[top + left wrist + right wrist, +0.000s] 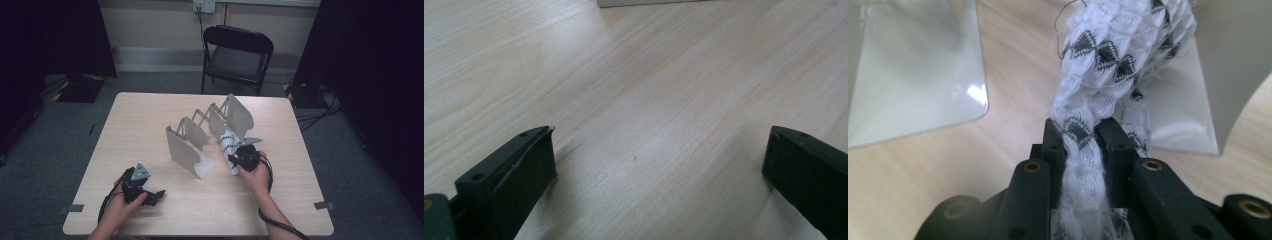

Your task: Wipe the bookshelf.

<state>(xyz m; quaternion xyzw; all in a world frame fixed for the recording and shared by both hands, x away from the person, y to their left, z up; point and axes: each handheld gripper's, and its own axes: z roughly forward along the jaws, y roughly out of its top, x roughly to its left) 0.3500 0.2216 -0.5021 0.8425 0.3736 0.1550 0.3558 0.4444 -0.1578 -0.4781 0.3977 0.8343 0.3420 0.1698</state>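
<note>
We see a table (150, 115) with a grey accordion rack (200, 135) standing across its middle, panels running from near left to far right. The rack's near-left panel (913, 70) and far panel (1218, 75) flank the slot that concerns us. In that slot, at the rack's right end, lies a rolled white cloth (1108, 60) with a black diamond pattern. Its long axis runs from the near right up toward the far left, leaning against the far panel.

Our right gripper (239, 159) holds the cloth's near end, jaws pressed onto it from both sides, so the roll extends straight ahead of that hand. We judge the coming move depends on steering it between the panels.

Our left gripper (152, 196) rests near left, jaws spread and empty over bare wood, well apart from the cloth.
</note>
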